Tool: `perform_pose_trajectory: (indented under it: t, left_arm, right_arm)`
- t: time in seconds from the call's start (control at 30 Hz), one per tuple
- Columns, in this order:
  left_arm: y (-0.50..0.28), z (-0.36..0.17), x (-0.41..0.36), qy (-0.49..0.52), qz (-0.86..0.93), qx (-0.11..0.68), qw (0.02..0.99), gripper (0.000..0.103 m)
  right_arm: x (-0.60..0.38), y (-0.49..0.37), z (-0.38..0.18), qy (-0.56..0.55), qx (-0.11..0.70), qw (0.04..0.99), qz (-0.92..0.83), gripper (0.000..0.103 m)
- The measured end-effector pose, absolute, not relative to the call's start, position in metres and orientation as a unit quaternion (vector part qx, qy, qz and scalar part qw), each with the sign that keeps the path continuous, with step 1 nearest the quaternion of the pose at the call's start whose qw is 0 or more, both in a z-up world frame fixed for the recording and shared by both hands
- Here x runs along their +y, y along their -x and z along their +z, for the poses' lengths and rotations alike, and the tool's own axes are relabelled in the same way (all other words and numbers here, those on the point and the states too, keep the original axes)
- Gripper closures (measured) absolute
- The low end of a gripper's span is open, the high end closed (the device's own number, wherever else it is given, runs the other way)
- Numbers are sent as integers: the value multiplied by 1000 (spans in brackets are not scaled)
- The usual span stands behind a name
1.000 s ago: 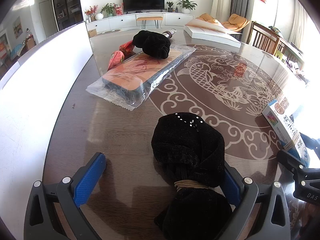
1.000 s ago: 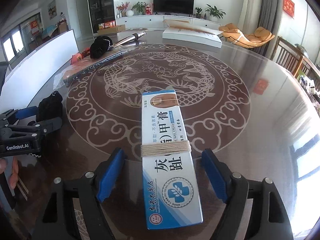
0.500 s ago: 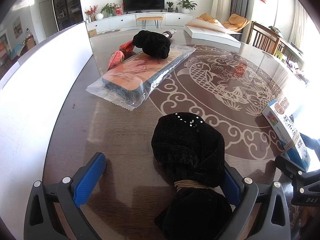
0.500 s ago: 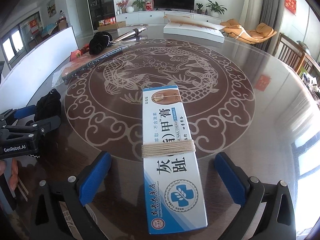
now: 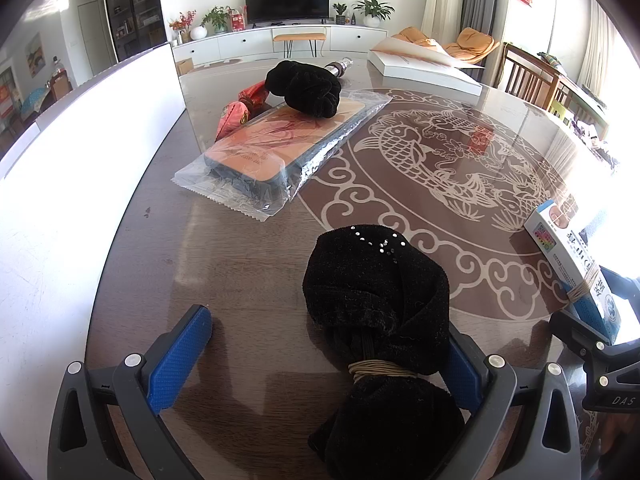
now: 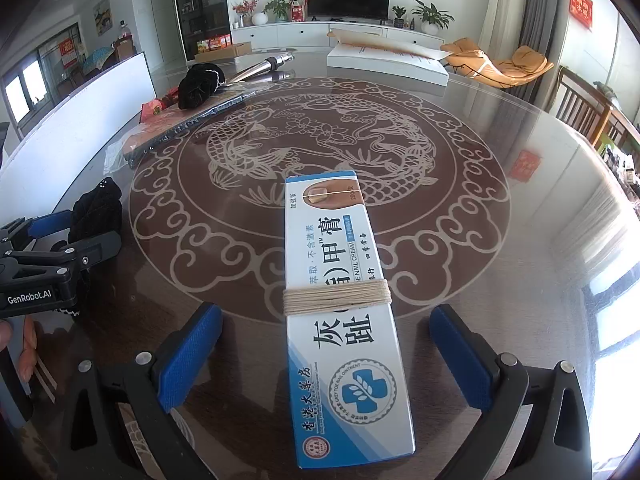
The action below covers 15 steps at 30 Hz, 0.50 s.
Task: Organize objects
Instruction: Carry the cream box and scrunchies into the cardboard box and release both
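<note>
Both hand-held grippers sit low over the round glass-topped table [image 6: 520, 208], jaws spread wide and gripping nothing. Between the blue pads of the right gripper [image 6: 326, 354] lies a blue-and-white nail cream box [image 6: 344, 312], wound with pale twine around its middle and flat on the glass, with clear gaps to either pad. The left gripper [image 5: 320, 354] straddles a black velvet bundle [image 5: 376, 304] tied with tan cord — the bundle rests on the table close against the right pad, whether touching I cannot tell, while the left pad stands well apart from it. Farther along the table, near the white board [image 5: 80, 152] standing along its left edge, a flat orange-faced pack in a clear plastic bag [image 5: 280, 148] lies with a second black velvet bundle [image 5: 306, 88] on top of it, and a red packet [image 5: 236, 114] just beside. Behind these lies a metal cylinder [image 6: 260, 66], and a long white box [image 6: 386, 58] sits at the far edge.
</note>
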<state>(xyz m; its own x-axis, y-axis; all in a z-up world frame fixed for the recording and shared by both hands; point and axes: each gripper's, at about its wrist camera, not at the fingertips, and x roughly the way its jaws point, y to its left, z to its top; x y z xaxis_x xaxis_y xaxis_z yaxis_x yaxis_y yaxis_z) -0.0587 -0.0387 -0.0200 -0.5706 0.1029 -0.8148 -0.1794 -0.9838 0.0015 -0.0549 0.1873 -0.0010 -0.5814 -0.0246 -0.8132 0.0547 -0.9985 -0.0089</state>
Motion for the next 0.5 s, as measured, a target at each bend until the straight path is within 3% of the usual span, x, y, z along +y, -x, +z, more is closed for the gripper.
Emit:
perform_pose_trajectory:
  t: [0.33,0.5]
  left_arm:
    - [58,-20,-39,457,884,44,85,0]
    - [65,-16,-43,506,844,75,160,0]
  right_arm:
    - [187,55,-1,-457,17,22,-889,0]
    - [188,63,0,-486,23,39,-873,0]
